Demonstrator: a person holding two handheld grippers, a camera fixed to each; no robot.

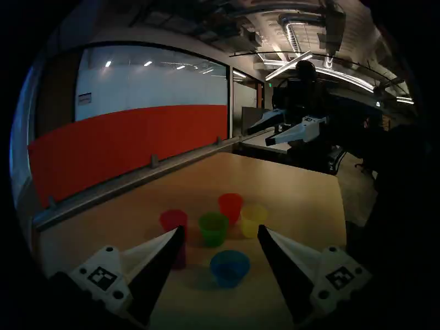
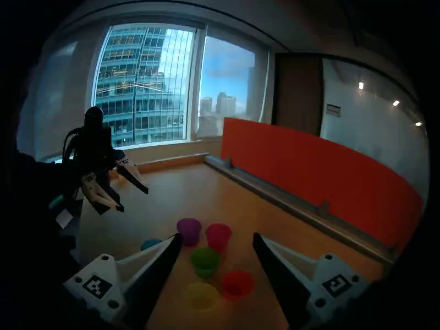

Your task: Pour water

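Several small plastic cups stand in a cluster on the wooden table (image 1: 308,198): blue (image 1: 229,268) nearest, green (image 1: 213,228), crimson (image 1: 174,219), red (image 1: 230,206) and yellow (image 1: 253,219). My left gripper (image 1: 219,227) hovers open above the table's near end, its fingers framing the cluster without touching it. The right gripper (image 1: 280,129) shows across the table, open and raised. In the right gripper view the same group appears: purple (image 2: 189,230), crimson (image 2: 218,236), green (image 2: 204,261), yellow (image 2: 201,297), red (image 2: 237,283), blue (image 2: 149,243). My right gripper (image 2: 216,236) is open and holds nothing. The left gripper (image 2: 124,190) floats open at far left.
A red partition (image 1: 126,143) with a metal rail (image 1: 137,173) runs along one long side of the table. Large windows (image 2: 148,82) stand behind the far end. A person in dark clothing (image 2: 33,198) holds the grippers at the table's open side.
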